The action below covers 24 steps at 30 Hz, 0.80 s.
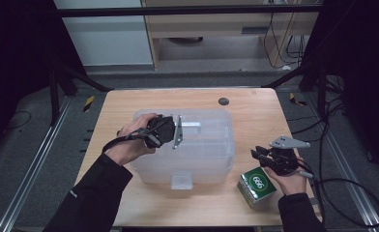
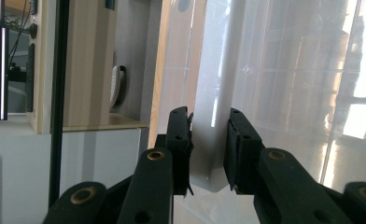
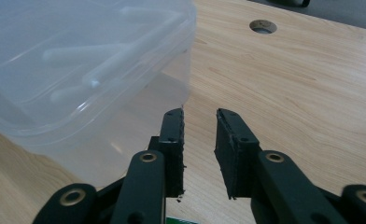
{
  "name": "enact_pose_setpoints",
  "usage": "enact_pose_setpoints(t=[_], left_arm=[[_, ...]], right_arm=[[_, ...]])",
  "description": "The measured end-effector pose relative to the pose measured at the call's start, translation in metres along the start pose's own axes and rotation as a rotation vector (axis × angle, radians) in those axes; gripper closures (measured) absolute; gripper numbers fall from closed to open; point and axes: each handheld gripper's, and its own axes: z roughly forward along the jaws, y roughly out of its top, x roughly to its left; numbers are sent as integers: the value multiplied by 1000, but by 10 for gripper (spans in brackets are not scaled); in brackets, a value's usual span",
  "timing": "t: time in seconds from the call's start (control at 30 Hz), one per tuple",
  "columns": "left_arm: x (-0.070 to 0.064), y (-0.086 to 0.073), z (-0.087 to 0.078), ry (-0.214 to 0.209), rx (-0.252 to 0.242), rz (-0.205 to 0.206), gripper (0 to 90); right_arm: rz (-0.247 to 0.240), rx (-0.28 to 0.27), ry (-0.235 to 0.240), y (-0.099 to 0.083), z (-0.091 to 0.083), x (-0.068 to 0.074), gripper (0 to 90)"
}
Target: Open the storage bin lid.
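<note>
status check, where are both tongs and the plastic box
Left tongs shut on plastic box latch. Right tongs open, empty, beside box. Green carton near right hand.

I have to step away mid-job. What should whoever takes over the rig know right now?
Left hand-held gripper: jaws around a latch tab of the clear lidded storage box, at its left end; a firm clamp cannot be confirmed.
Right hand-held gripper: open, holding nothing, near the box's right front corner.
Green carton: on the table, under the right hand.
Done: tab reached. Left: likely releasing the lid, which is on.

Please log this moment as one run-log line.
left gripper: shut on box latch | right gripper: open, empty, beside green carton | lid: on
</note>
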Motion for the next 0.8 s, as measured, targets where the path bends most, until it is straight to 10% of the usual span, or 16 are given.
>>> enact_pose_setpoints(t=[0.8], left_arm=[[10, 0, 2, 30, -14, -35, 727]], right_arm=[[15, 19, 143, 5, -4, 5, 900]])
